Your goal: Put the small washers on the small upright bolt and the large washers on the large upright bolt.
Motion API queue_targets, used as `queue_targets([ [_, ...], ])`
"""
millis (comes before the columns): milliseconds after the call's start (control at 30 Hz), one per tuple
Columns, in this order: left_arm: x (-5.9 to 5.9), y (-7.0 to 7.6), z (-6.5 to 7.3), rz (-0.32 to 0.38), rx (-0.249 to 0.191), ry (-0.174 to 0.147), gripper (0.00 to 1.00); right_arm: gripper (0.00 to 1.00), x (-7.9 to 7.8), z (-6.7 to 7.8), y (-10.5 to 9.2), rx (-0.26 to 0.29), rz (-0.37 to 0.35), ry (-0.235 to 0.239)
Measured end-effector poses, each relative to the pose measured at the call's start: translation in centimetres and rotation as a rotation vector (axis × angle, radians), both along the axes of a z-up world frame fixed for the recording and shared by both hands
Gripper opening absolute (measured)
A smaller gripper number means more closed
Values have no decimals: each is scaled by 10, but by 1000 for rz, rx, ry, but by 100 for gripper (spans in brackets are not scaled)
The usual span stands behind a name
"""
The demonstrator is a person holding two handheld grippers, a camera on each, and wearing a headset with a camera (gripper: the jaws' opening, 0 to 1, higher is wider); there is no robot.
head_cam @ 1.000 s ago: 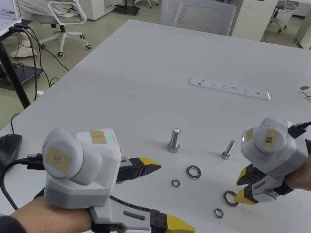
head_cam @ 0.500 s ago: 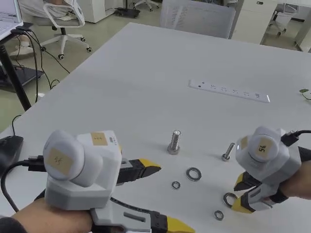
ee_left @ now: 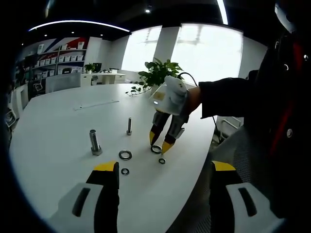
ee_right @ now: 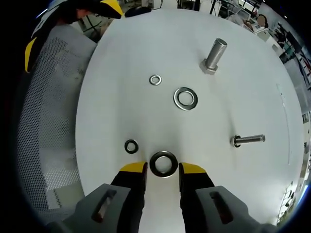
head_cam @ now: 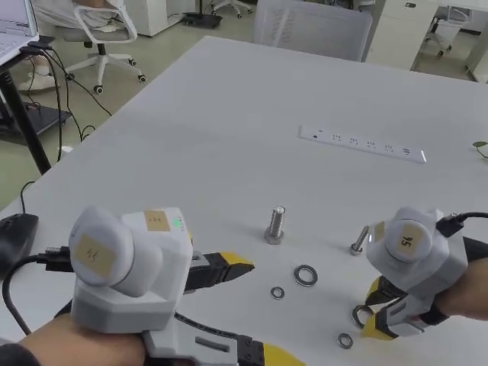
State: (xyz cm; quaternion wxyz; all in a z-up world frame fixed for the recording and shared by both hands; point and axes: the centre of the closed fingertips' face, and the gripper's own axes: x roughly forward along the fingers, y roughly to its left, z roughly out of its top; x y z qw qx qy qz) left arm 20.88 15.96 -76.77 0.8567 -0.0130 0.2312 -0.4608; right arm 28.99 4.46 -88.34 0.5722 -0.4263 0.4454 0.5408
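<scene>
Presently my right tongs (ee_right: 163, 170) stand open astride one large washer (ee_right: 163, 163), lying flat toward the surface's near edge, positioned to pinch it. Left tongs (ee_left: 164, 167) open, empty, held aside.

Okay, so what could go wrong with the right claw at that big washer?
The large washer lies flat and thin between the open tips of the right claw, so they may slide over it or flick it away. A small washer sits beside one tip and could get knocked. The small bolt stands near that claw and might be tipped on the lift.
</scene>
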Motion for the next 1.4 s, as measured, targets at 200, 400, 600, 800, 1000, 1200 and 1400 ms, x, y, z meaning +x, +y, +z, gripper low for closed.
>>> queue_targets([
  [200, 0, 0, 1, 1, -3, -2, 75, 26, -1, 0, 0, -9, 7, -3],
  [400, 0, 0, 1, 2, -5, -4, 75, 25, -1, 0, 1, 5, -5, -1],
  [600, 0, 0, 1, 2, -6, -3, 75, 24, -1, 1, 1, -2, -8, 8],
  [800, 1, 1, 1, 4, -7, -2, 75, 24, 2, 1, 2, -1, -8, 8],
  [1000, 2, 1, 1, 5, -8, -2, 75, 24, 5, 5, 4, -3, 0, 3],
  [1200, 2, 0, 2, 4, -7, -3, 75, 24, 7, 13, 7, -4, 8, -3],
  [1400, 2, 0, 3, 5, -8, -9, 75, 23, 10, 24, 9, -16, 23, -13],
])
